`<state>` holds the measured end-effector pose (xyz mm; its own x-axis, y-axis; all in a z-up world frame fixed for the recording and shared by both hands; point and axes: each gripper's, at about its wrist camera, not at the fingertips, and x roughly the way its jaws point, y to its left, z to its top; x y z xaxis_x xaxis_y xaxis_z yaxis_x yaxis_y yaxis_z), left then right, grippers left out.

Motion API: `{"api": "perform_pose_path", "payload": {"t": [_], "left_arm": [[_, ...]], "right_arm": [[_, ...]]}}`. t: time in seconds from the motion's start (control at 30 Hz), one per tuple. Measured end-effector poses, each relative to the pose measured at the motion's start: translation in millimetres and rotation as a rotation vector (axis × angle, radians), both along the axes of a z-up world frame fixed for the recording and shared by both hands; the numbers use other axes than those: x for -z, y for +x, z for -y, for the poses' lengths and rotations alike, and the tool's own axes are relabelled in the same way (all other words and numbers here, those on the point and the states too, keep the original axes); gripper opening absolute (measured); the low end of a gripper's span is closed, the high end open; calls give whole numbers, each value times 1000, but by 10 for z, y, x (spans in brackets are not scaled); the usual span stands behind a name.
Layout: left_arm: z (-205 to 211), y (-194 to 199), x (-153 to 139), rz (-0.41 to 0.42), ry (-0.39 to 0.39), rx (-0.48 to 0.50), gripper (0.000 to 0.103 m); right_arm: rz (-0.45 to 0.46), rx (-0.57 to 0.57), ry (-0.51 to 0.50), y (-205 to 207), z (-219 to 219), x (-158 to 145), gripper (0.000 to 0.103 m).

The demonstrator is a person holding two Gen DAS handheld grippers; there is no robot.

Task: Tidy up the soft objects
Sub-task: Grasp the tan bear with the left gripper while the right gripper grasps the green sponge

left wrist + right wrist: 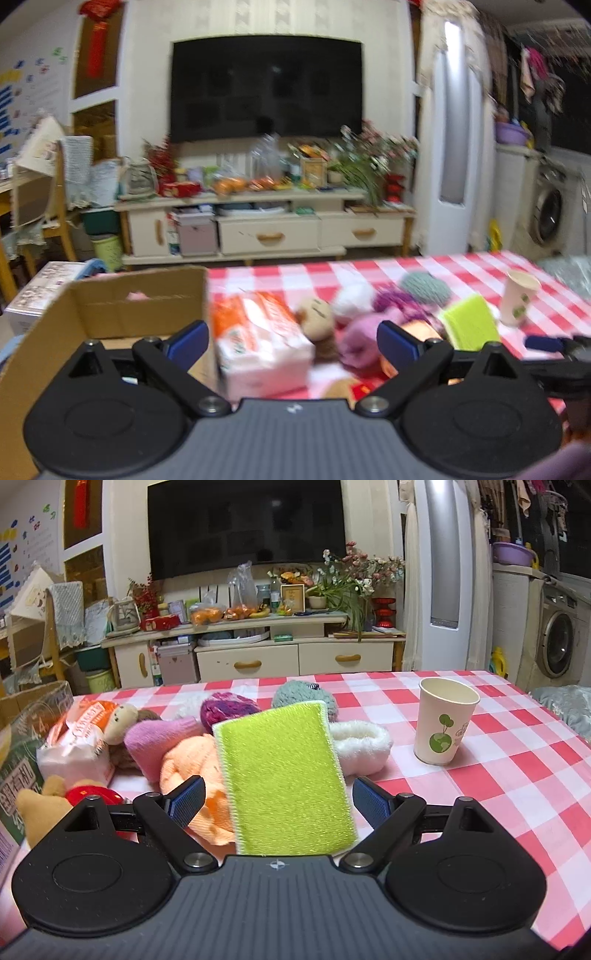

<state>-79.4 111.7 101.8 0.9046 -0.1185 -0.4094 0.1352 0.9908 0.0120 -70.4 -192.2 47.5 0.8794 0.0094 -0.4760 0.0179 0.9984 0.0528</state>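
A pile of soft things lies on the red-checked table (480, 775): a lime-green sponge (284, 775) leaning upright, an orange cloth (192, 764), a pink cloth (159, 742), a purple yarn ball (225, 707), a grey-green knit ball (303, 696), a white fluffy band (362, 744), a plush doll (118, 720) and a tissue pack (77, 746). My right gripper (279, 805) is open, its fingers either side of the sponge and apart from it. My left gripper (291, 341) is open and empty above the tissue pack (258, 339), beside the open cardboard box (122, 306).
A paper cup (443, 720) stands upright on the table to the right of the pile. A plush bear with a red part (55, 805) lies at the front left. The box side (22, 746) stands at the table's left. A TV cabinet (258, 653) stands beyond.
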Motion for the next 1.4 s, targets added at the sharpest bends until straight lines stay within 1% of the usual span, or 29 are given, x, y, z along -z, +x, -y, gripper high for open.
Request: {"api": "perform_pose_path", "payload": {"t": [0.17, 0.27, 0.33, 0.4, 0.47, 0.6, 0.7, 0.8, 0.83, 1.0, 1.07, 1.13, 1.17, 1.2, 1.27, 1.4], "left_arm": [[245, 27, 132, -73, 27, 87, 97], [370, 41, 219, -114, 47, 123, 96], [448, 71, 291, -148, 75, 139, 95], [514, 82, 370, -171, 113, 144, 95], [541, 94, 412, -190, 131, 148, 94], [590, 157, 490, -212, 180, 127, 94], [584, 202, 536, -231, 198, 111, 94], [578, 270, 601, -282, 182, 97, 94], [575, 290, 622, -296, 175, 90, 92], [606, 347, 682, -316, 177, 85, 90], [627, 360, 697, -325, 179, 85, 86], [649, 381, 714, -338, 179, 79, 76], [660, 385, 726, -345, 180, 73, 72], [668, 387, 727, -347, 183, 68, 65], [691, 404, 708, -352, 175, 71, 65], [707, 444, 683, -379, 93, 83, 64]], "right_arm": [[-22, -41, 45, 82, 130, 67, 103], [-29, -69, 55, 136, 153, 89, 103], [-45, -90, 65, 204, 167, 106, 103], [-54, -97, 70, 254, 183, 123, 103], [-64, -111, 81, 300, 191, 133, 103], [-77, -133, 93, 370, 226, 156, 103], [-82, -159, 113, 416, 255, 173, 103], [-85, -181, 108, 449, 245, 181, 103], [-88, -189, 111, 465, 244, 186, 103], [-103, -223, 146, 540, 261, 186, 103], [-109, -233, 163, 566, 260, 186, 103], [-115, -244, 177, 579, 244, 191, 103], [-119, -252, 176, 584, 227, 193, 103], [-124, -261, 174, 588, 211, 190, 103], [-137, -283, 189, 601, 205, 182, 103], [-184, -339, 265, 599, 239, 169, 103]]}}
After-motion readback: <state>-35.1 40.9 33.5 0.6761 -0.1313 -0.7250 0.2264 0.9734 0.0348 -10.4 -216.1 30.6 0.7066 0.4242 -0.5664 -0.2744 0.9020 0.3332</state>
